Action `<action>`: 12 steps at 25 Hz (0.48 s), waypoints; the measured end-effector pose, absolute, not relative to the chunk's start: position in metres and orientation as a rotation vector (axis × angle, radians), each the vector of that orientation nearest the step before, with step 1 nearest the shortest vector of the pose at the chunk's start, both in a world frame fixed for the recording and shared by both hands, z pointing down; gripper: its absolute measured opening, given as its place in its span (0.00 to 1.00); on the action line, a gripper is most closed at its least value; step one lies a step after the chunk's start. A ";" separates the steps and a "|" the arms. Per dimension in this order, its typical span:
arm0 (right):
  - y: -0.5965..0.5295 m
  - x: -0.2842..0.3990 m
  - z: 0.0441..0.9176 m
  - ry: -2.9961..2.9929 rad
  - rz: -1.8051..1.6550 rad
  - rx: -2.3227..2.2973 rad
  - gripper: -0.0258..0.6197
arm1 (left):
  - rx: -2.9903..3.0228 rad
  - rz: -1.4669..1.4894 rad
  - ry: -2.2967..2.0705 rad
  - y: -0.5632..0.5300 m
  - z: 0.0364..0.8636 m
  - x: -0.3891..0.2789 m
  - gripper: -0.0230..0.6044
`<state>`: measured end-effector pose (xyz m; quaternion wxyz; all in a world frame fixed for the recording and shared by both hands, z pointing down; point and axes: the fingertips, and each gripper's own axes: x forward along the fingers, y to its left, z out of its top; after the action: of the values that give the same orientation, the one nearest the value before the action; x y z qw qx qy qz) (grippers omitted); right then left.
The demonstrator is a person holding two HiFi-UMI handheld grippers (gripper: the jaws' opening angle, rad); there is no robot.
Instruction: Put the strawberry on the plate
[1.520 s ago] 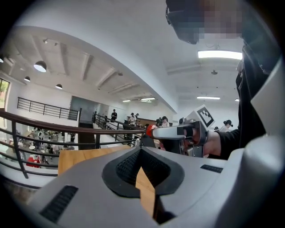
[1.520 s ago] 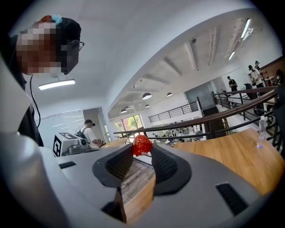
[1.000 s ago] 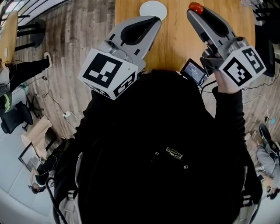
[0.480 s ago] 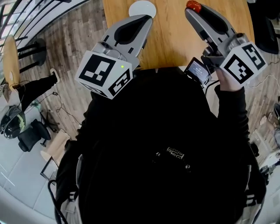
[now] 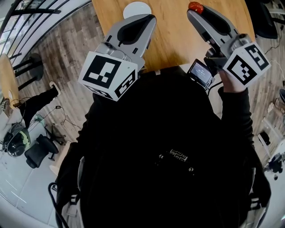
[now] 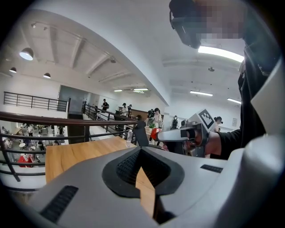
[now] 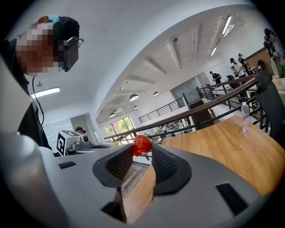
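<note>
Right gripper still pinches strawberry at its tips; left gripper closed, empty. Hardly any shift since a second ago. Plate still unreached.

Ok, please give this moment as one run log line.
right gripper: shut on strawberry | left gripper: shut, empty | plate: on wooden table, no strawberry yet

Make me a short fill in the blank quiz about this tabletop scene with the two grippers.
1. The right gripper holds a red ___ at the tips of its jaws.
2. The left gripper has its jaws ___, with nothing between them.
3. The plate on the wooden table is ___ in colour.

Missing words: strawberry; shut; white.
</note>
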<state>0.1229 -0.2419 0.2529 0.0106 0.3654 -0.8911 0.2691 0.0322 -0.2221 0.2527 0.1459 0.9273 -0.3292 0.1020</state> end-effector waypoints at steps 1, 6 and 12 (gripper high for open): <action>-0.241 0.123 0.255 -2.777 0.843 1.140 0.26 | 2.667 0.293 -0.948 -0.222 0.254 0.033 0.03; -0.237 0.123 0.265 -2.757 0.867 1.116 0.26 | 2.628 0.180 -0.894 -0.221 0.250 0.038 0.03; -0.238 0.121 0.270 -2.749 0.883 1.080 0.26 | 2.607 0.154 -0.906 -0.222 0.251 0.039 0.03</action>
<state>0.1207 -0.2377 0.2700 0.0294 0.3503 -0.8914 0.2863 0.0386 -0.2222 0.2508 0.1874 0.9264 -0.3220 0.0548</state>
